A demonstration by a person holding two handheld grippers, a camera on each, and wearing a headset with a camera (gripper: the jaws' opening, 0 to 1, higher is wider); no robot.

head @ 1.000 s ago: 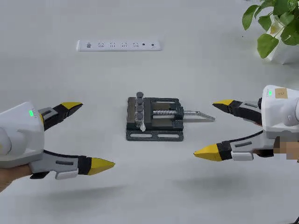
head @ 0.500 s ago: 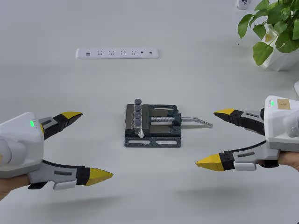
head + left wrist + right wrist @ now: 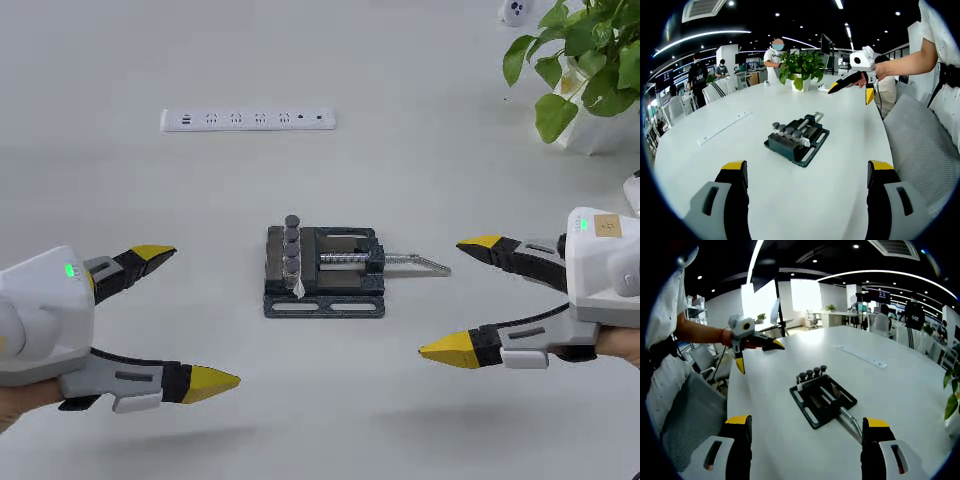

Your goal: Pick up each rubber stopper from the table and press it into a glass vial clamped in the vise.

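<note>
Head view looks down on a white table [image 3: 420, 160] with a dark vise [image 3: 325, 290] near its middle. Four glass vials [image 3: 292, 262] stand in a row clamped between the vise's jaws, each topped by a dark rubber stopper [image 3: 292, 221]. The vise's screw handle [image 3: 425, 264] points toward the right gripper [image 3: 451, 297], which hovers above the table, well apart from the vise, its jaws spread wide and holding nothing. The left gripper [image 3: 192, 315] hangs on the other side near the table's front edge, jaws likewise parted and unloaded. A white power strip [image 3: 248, 120] lies toward the far edge, and a potted plant [image 3: 585, 60] stands at the far right corner.
</note>
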